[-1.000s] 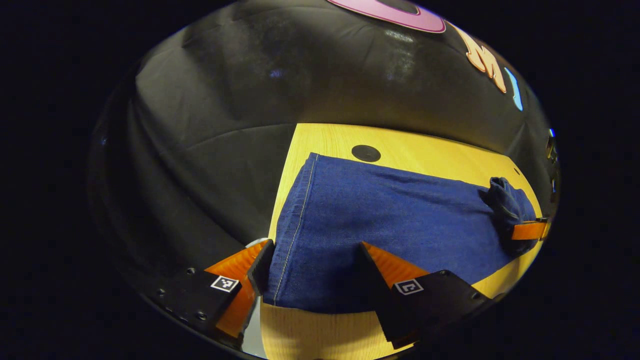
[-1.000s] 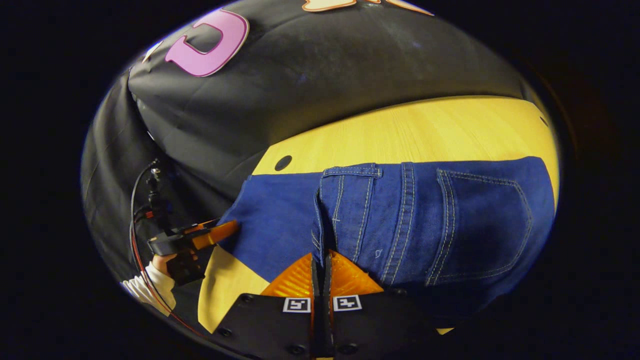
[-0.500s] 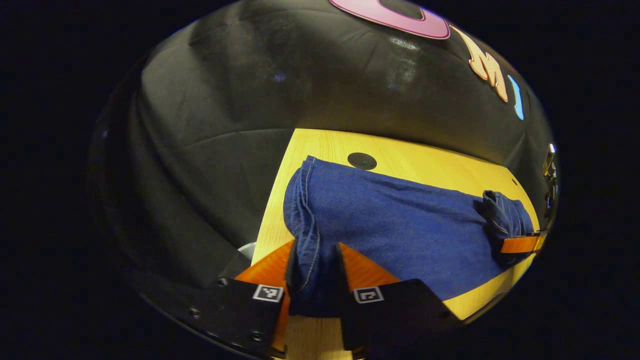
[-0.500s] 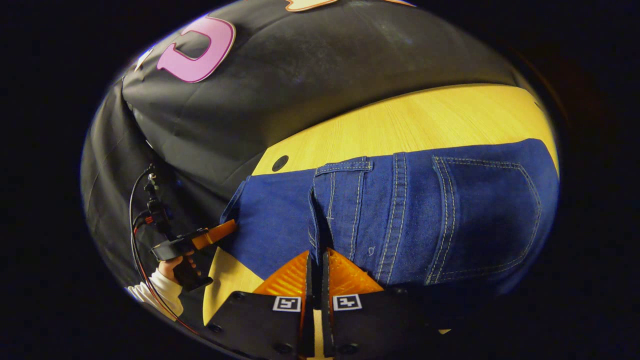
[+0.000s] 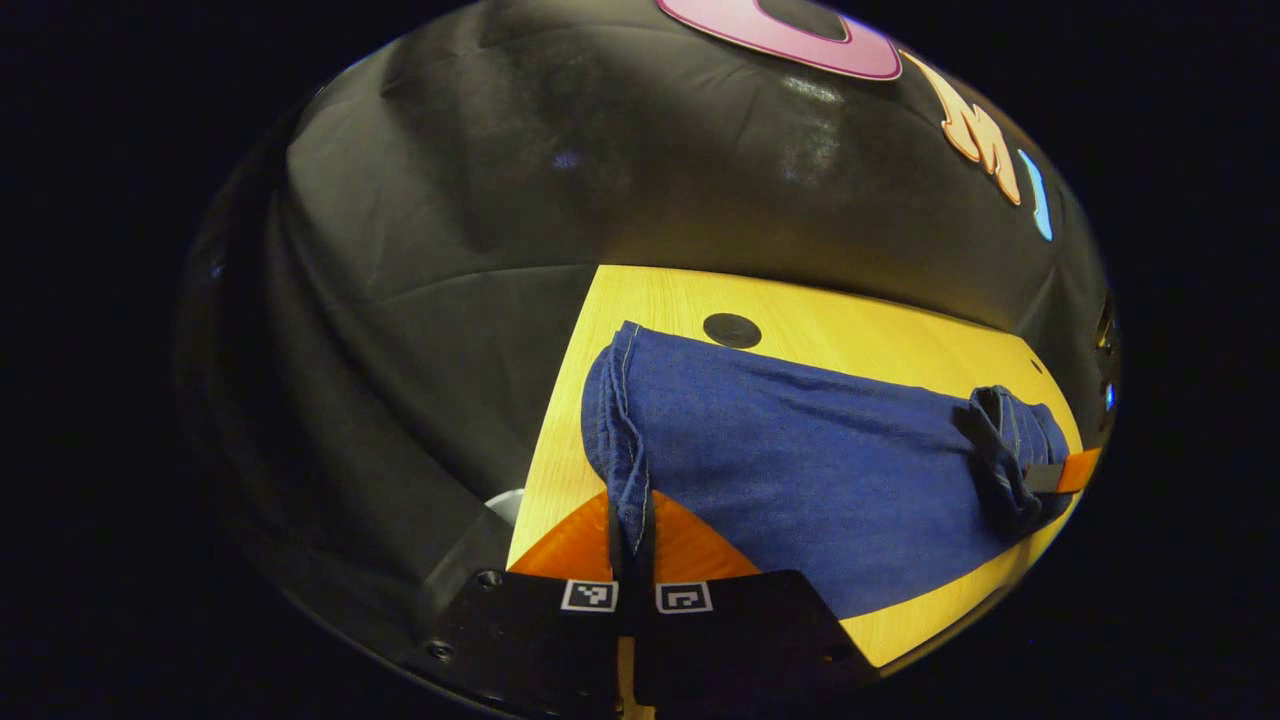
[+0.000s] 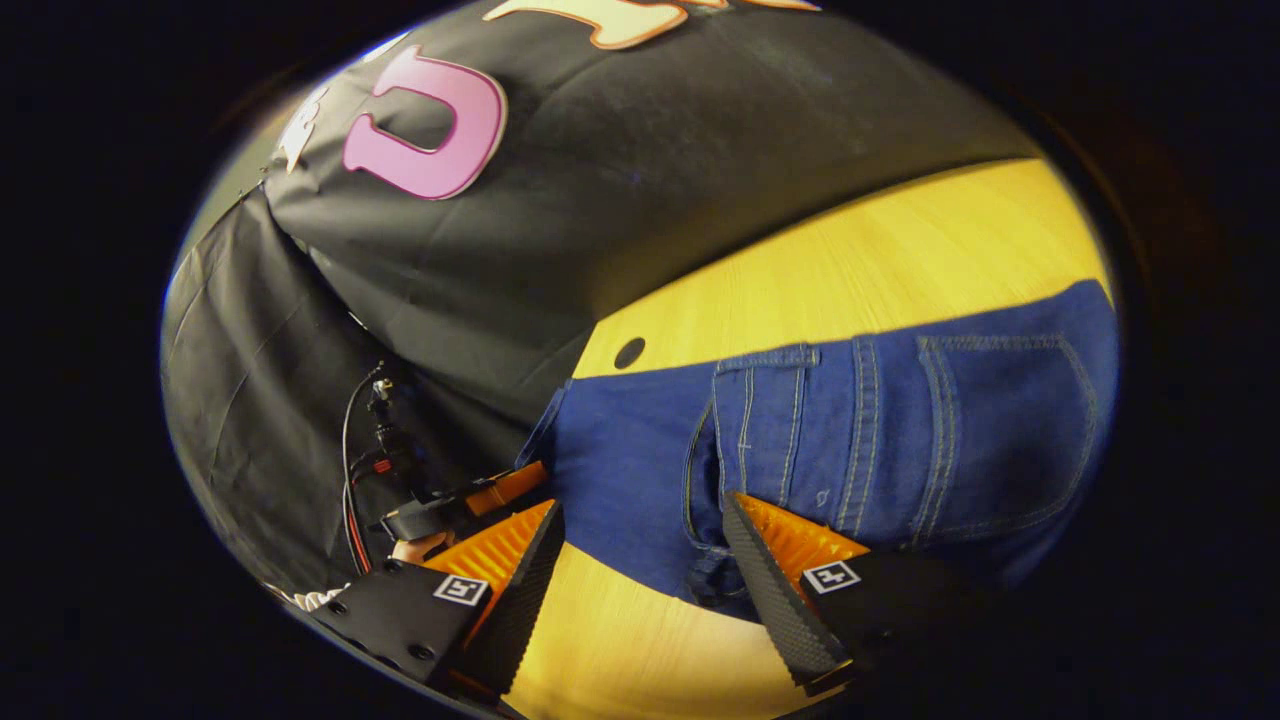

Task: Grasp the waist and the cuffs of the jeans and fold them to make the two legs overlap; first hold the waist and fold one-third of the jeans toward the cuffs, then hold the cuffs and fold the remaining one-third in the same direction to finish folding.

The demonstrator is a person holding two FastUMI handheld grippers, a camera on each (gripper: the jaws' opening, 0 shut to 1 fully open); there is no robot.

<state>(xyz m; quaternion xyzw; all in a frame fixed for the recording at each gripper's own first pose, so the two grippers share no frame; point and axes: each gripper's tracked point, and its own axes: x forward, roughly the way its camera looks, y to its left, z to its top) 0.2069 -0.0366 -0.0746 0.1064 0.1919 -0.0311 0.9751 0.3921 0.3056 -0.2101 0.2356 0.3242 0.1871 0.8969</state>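
Dark blue denim covers much of the pale wooden table (image 5: pixel 800 310): the jeans (image 5: pixel 800 470) lie flat along it, legs laid one over the other. In the left gripper view the left gripper (image 5: pixel 632 545) has its two fingers pressed together on the stitched cuffs (image 5: pixel 622 440), which bunch up into a ridge at that end of the jeans. At the far end of the jeans in the same view the waist (image 5: pixel 1005 440) rises in a crumpled lump, with one finger of the other gripper lying against it. In the right gripper view the right gripper (image 6: pixel 640 560) stands wide, its fingers apart on either side of the waist's near edge and pressing on nothing; a back pocket (image 6: pixel 1000 430) and a belt loop (image 6: pixel 760 420) lie just beyond it. A small dark round hole (image 6: pixel 629 352) sits in the table just past the jeans' far edge. Bare table runs as a broad strip beyond the jeans and a narrower strip on the near side of them. Beyond the cuffs in the right gripper view the other gripper's body and cables are dim against the cloth wall, and the jeans' right-hand side runs out of view.
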